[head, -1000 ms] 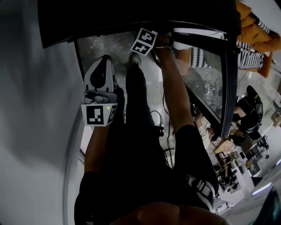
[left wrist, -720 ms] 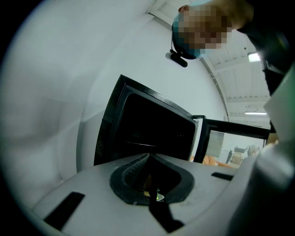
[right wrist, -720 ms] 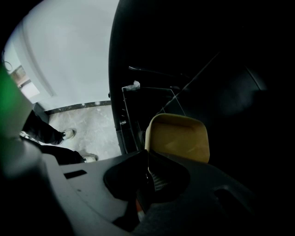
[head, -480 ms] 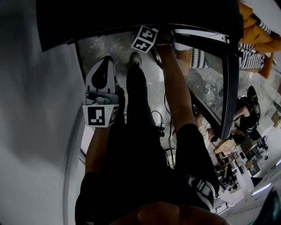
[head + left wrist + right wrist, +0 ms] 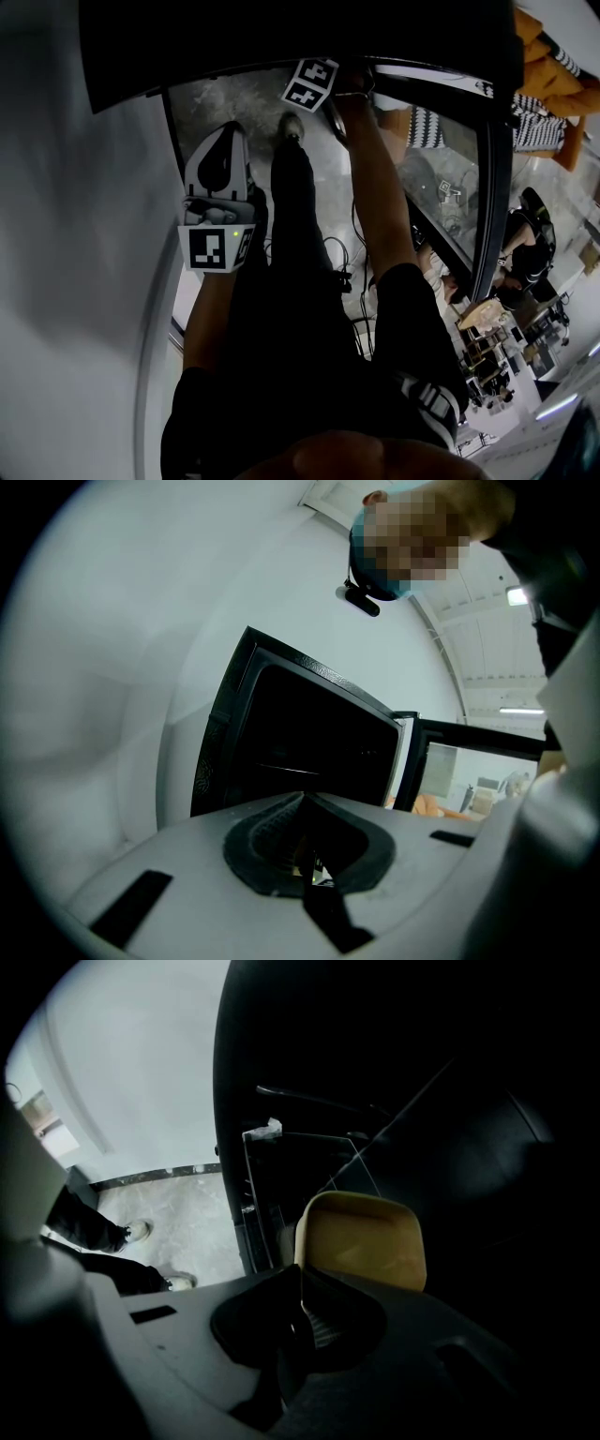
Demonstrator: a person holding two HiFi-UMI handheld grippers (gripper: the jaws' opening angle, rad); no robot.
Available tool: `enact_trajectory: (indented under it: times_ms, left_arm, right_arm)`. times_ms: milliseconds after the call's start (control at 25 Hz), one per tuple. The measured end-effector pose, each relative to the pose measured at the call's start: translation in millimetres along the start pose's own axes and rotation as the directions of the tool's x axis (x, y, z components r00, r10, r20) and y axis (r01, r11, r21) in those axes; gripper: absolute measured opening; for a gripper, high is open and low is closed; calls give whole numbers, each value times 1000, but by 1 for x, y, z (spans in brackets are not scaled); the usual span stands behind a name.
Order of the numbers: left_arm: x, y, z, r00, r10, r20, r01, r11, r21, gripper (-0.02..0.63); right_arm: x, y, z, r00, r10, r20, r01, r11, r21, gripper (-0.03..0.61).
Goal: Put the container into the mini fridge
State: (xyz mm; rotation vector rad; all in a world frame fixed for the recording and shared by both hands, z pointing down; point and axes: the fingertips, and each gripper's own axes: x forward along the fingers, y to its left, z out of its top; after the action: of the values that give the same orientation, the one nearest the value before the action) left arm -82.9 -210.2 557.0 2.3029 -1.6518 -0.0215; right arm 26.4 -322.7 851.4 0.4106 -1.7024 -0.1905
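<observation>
Far left, left gripper [image 5: 302, 808]: hung low beside my leg, well apart from the work; its fingers were pressed together with nothing between them.
Above it, mini fridge [image 5: 309, 742]: stood open, and its cavity read as a dark box from the left gripper view.
Centre, floor [image 5: 234, 98]: grey and mottled, with my shoe [image 5: 291, 127] just in front of the fridge opening.
Centre right, right gripper [image 5: 300, 1283]: reached into the fridge mouth. Its fingers looked closed on the near left edge of the container [image 5: 364, 1239], with the seam between them lining up with that edge.
Container position: directly ahead of the right fingers and a little to their right, already inside the dark cavity. It was a tan tub with rounded corners, and its broad face was turned to the camera, wider than it was tall.
Container contents: not visible to me from that angle.
Fridge contents: a wire shelf [image 5: 309, 1138] ran behind and above the tub; I could make out nothing else in the dark. I could not tell whether the tub was resting on anything.
Nearer arm: the right by far, so I judged that any set-down and release belonged to it alone.
Far right, fridge door [image 5: 489, 187]: swung wide open, with a glass panel in a dark frame, clear of my right arm.
</observation>
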Motion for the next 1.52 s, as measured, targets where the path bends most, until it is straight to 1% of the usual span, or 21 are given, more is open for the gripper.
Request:
enact_trajectory:
  times_ms: [120,600,920,1120,1240,1400,1520]
  left_arm:
    - [0,2,1,1000,1,0,-1,1000,-1,5]
    - [0,5,0,1000,1,-4,-1,1000,-7,5]
    - [0,7,2,1000,5,0,-5,1000,-9,5]
    - [-3,10,4,1000,8,2,-8,1000,-12,5]
    - [-5,9,6,1000,8,7,-8,1000,-13,5]
    - [-11,9,12,1000,7,15,-7,1000,-12,5]
    - [-15,7,14,1000,10,21,-9,1000,-9,5]
  right_arm:
    - [-6,-8,5,1000,-20,4,20,1000,5,6]
    - [-6,-11,6,1000,-21,3,21,1000,-16,8]
    - [-7,-12,6,1000,-27,4,27,999,-20,57]
    - [-14,-14,11,999,-41,14,41,999,-11,69]
    - [-13,-9,7,1000,-31,8,31,999,-13,71]
    - [-33,-21,13,997,-79,20,79,997,3,71]
    - [-41,-22,13,995,-96,29,96,995,15,71]
